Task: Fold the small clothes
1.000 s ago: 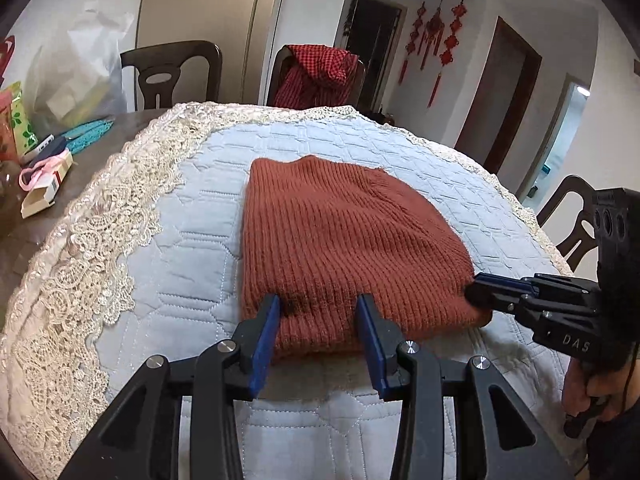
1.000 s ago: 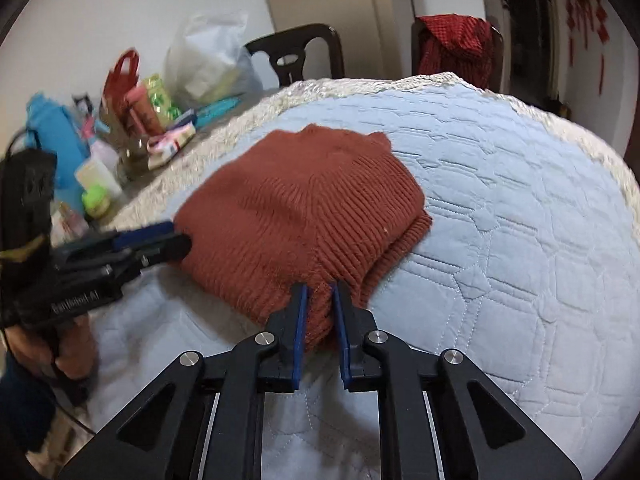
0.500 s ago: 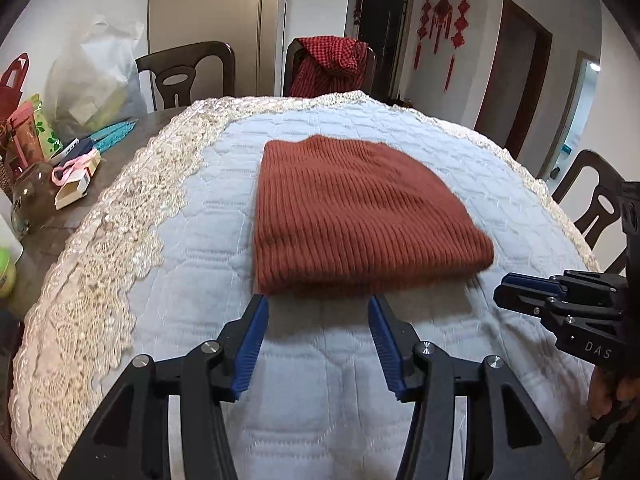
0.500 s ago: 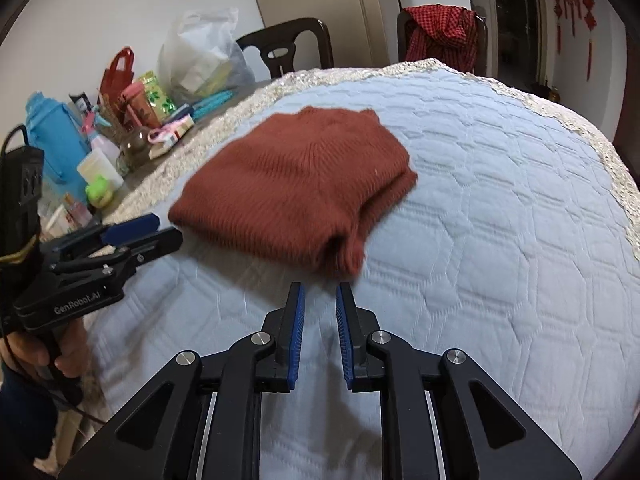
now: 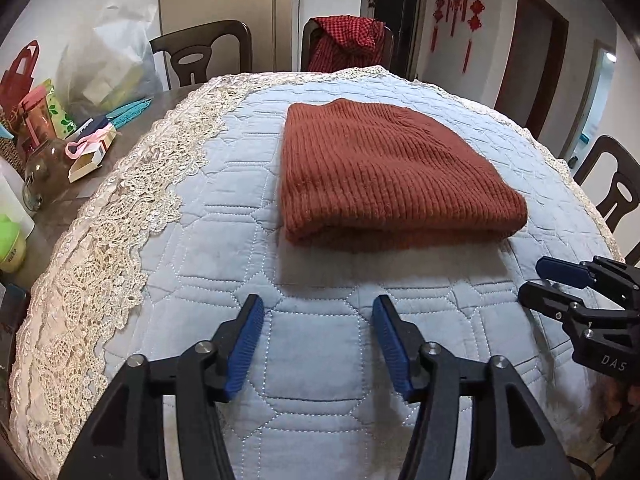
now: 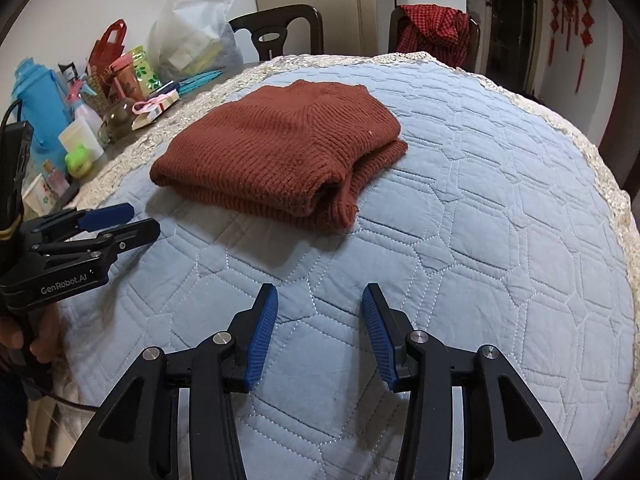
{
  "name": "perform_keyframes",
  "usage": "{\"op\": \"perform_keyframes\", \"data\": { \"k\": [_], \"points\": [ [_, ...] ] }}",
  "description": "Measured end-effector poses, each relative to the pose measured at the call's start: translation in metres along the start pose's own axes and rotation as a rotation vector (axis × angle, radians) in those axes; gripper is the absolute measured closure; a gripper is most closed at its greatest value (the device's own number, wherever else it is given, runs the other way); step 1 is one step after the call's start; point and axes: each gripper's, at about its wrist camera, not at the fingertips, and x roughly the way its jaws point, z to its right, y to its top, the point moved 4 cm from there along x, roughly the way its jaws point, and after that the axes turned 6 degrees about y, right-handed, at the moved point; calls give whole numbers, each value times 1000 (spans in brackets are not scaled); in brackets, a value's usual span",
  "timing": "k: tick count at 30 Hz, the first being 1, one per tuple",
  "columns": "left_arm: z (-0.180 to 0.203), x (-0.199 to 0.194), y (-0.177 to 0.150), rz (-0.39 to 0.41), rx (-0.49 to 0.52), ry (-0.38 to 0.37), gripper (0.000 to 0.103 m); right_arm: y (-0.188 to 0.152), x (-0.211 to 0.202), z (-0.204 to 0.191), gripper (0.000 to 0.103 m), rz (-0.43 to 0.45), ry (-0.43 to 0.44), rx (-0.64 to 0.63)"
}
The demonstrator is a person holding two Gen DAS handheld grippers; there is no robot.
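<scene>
sweater (image 5: 384, 176): rust knit, folded into a compact stack, flat on the quilt (image 5: 248, 240), mid-table and toward the far side. Nothing touches it.
fold state: layered near edge, one hem corner poking out at the right-hand end in the right view. Looks like the fold is finished, though the far edge is hard to read.
left gripper (image 5: 316, 344): jaws spread wide, empty, hanging over bare quilt just short of the sweater's near edge. Clear of the fabric, so no drag on the stack.
right gripper (image 6: 316, 332): jaws spread, empty, off the near right corner, also over bare quilt.
why apart: each sits at its own end of the near edge, so either can re-pinch a corner for a tidy-up.
clutter (image 6: 80, 92): bottles, bags, boxes at the left table edge, well apart from the sweater.
</scene>
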Motion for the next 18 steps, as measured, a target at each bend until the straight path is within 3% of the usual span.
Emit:
{"op": "perform_keyframes", "data": {
  "k": [18],
  "points": [
    [8, 1, -4, -1, 14, 28, 28, -2, 3, -6, 51, -10, -36, -35]
  ]
}}
